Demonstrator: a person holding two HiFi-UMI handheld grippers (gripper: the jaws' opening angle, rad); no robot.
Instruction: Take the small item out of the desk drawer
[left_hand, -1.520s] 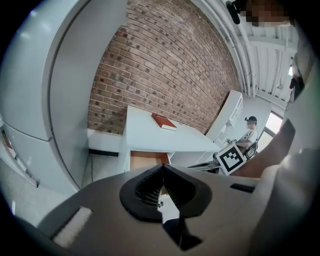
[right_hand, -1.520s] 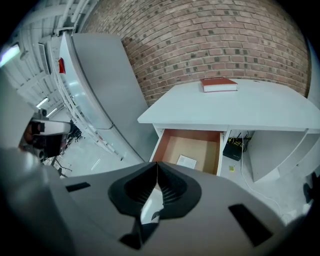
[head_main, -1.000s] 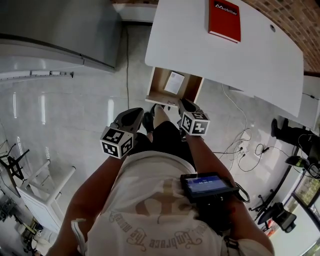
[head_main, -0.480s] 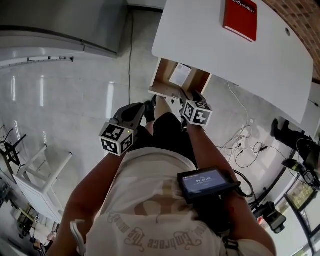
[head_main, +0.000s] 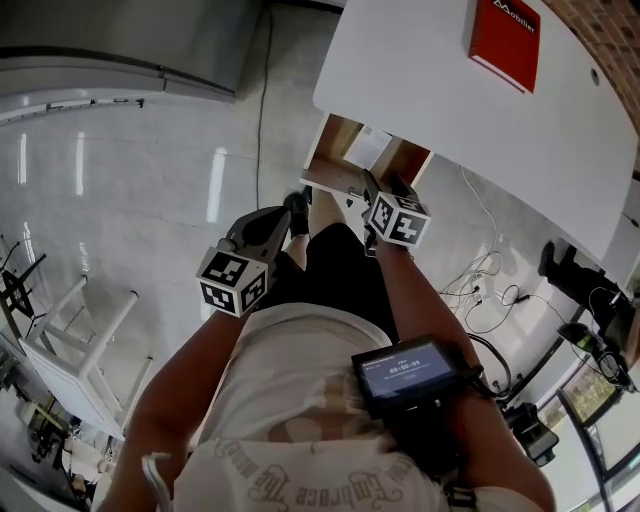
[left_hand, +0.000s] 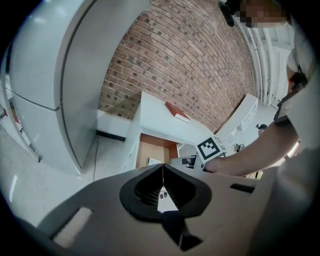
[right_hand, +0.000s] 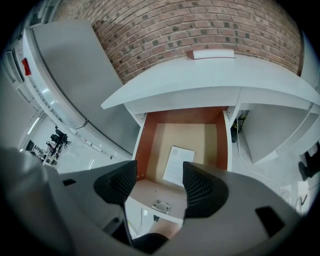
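The desk drawer (right_hand: 182, 127) stands open under the white desk top (head_main: 440, 80). Its wooden floor holds one white sheet-like item (right_hand: 178, 165), which also shows in the head view (head_main: 368, 147). My right gripper (right_hand: 159, 172) hovers over the drawer's front edge (right_hand: 155, 192), close to a small metal plate (right_hand: 161, 205). Its jaws have just been opening, and they stand open with nothing between them. In the head view the right gripper (head_main: 372, 190) is at the drawer front. My left gripper (left_hand: 162, 167) is shut and empty, held back at the left (head_main: 275, 225).
A red book (head_main: 505, 40) lies on the desk top. A large grey cabinet (head_main: 120, 40) stands to the left. Cables (head_main: 480, 290) trail on the floor at the right. A white frame (head_main: 70, 350) stands at the lower left. The person's legs and shoe (head_main: 296, 212) are below the grippers.
The view has shifted, so the desk and drawer now sit farther right and higher. Both grippers stay near the same spots by the drawer front. The drawer is open throughout.
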